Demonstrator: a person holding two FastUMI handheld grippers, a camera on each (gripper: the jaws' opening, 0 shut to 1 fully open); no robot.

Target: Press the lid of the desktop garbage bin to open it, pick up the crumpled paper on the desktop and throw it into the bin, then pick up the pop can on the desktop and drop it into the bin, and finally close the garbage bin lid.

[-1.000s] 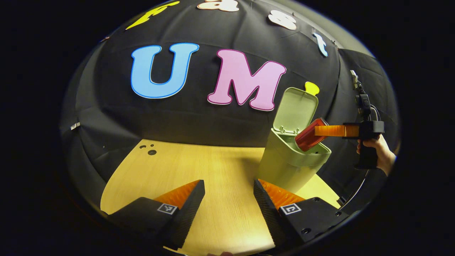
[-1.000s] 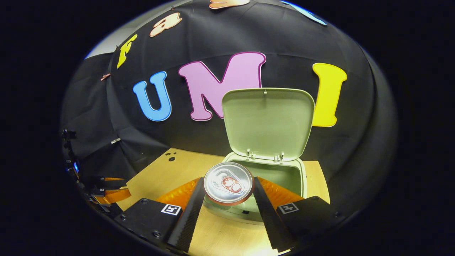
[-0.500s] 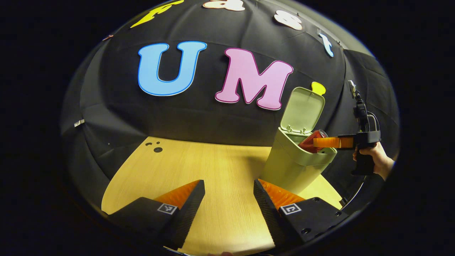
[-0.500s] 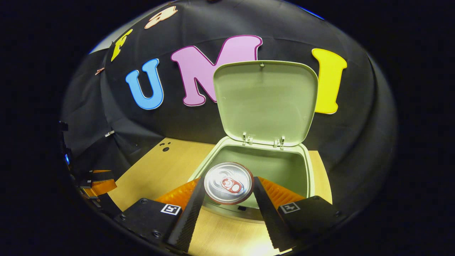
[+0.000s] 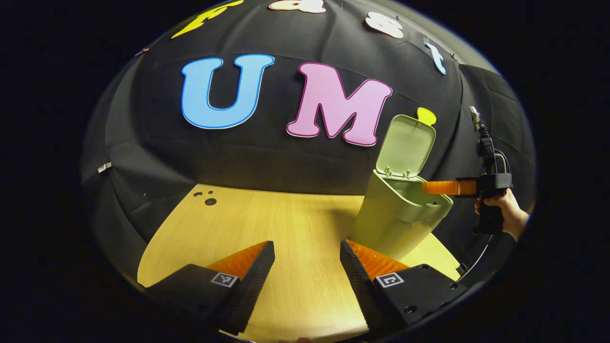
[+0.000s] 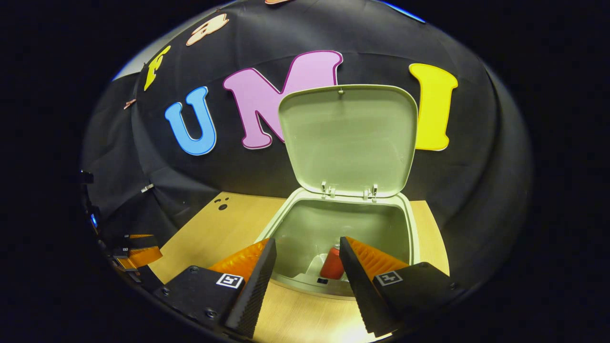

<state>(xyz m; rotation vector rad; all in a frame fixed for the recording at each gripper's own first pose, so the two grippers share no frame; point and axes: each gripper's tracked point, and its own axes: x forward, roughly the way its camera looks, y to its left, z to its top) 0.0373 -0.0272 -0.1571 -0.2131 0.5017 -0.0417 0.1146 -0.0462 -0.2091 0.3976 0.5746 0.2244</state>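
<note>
1. Released within the last half second, the pop can has left the right gripper and now sits down inside the garbage bin, showing red between and beyond that gripper's two fingers.
2. That gripper's fingers stand apart with nothing between them, poised just over the near rim of the bin's mouth. In the left gripper view it reaches in from the side above the bin, held by a hand.
3. Pale stuff lies beside the can at the bottom, likely the crumpled paper, though it is too dim to say for sure.
4. The lid stands upright on its hinges straight ahead of the right gripper, so closing it looks like the one step left.
5. The left gripper hangs well short of the bin, fingers apart and empty over the wooden desktop, with the bin ahead and to its right.
6. Risks from here:
   - Pushing the lid from low down near the hinges could tip or slide the light bin rather than swing the lid.
   - Lifting carelessly, a finger might catch the rim and drag the bin.
   - If the can stands tall enough, the lid may not latch.
</note>
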